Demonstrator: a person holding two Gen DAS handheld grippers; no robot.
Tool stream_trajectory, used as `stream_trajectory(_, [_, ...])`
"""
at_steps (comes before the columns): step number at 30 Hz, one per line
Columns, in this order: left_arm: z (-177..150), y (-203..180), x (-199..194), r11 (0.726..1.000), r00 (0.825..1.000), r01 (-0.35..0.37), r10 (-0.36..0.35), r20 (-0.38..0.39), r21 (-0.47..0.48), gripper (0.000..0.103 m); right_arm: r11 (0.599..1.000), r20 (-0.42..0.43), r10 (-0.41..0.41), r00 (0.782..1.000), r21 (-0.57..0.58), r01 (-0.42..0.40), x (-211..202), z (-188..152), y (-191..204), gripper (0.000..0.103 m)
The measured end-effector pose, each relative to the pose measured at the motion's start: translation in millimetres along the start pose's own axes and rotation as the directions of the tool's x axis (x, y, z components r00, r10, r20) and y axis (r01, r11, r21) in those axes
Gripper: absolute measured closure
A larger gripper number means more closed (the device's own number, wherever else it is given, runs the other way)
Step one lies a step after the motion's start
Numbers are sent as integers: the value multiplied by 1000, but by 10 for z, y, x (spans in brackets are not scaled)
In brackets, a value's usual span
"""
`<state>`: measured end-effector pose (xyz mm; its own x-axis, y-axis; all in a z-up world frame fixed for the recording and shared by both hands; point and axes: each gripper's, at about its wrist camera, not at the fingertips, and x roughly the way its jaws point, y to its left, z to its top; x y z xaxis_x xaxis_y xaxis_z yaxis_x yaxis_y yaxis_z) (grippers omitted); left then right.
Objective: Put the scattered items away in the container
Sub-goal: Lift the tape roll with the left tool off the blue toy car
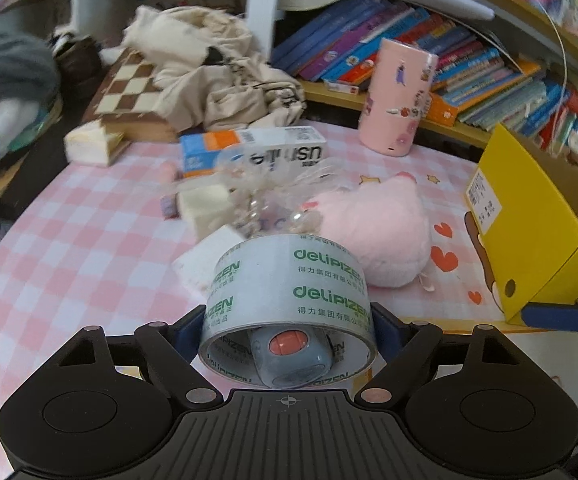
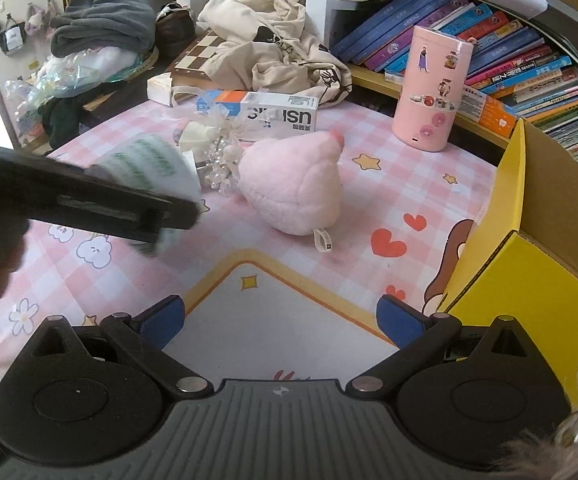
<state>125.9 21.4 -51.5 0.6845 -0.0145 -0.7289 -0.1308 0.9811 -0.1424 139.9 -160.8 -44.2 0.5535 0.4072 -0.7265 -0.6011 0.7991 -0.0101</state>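
Note:
My left gripper (image 1: 289,320) is shut on a clear tape roll (image 1: 289,300) with green print and holds it above the pink checked cloth (image 1: 69,248). A small blue-grey object with an orange button (image 1: 291,354) shows through the roll's core. The roll (image 2: 149,164) and the left gripper also show in the right wrist view, blurred. My right gripper (image 2: 281,322) is open and empty, next to the yellow cardboard box (image 2: 529,280). The box (image 1: 529,220) stands at the right. A pink plush toy (image 2: 293,188), a bead ornament in cellophane (image 2: 221,164) and a white-orange carton (image 2: 265,114) lie on the cloth.
A pink cylinder with stickers (image 2: 433,88) stands at the back right before a shelf of books (image 2: 509,48). A beige cloth bag (image 2: 273,48) lies on a chessboard (image 2: 197,54) at the back. A tissue pack (image 2: 161,88) and clothes (image 2: 101,24) lie at the left.

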Motion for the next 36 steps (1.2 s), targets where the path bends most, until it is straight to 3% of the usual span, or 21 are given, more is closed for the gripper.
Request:
stream_trajectory(12, [-168, 297, -358, 996, 1000, 6, -6, -3, -94, 19, 1000, 7, -2, 1000, 6, 2, -58, -10, 167, 0])
stream_trajectory(16, [-234, 348, -379, 991, 997, 60, -65, -33, -124, 19, 1000, 9, 15, 1000, -9, -15, -61, -12, 270, 0])
stream_trajectory(26, [-256, 175, -335, 991, 989, 127, -129, -69, -35, 18, 999, 11, 31, 999, -41, -31, -91, -17, 410, 0])
stream_trajectory(31, [-204, 92, -202, 994, 987, 109, -108, -118, -3, 17, 1000, 6, 12, 1000, -26, -12, -93, -30, 358, 0])
stream_trajectory(36, [-88, 70, -184, 996, 994, 84, -83, -69, 11, 12, 1000, -4, -8, 1000, 4, 8, -71, -48, 276, 0])
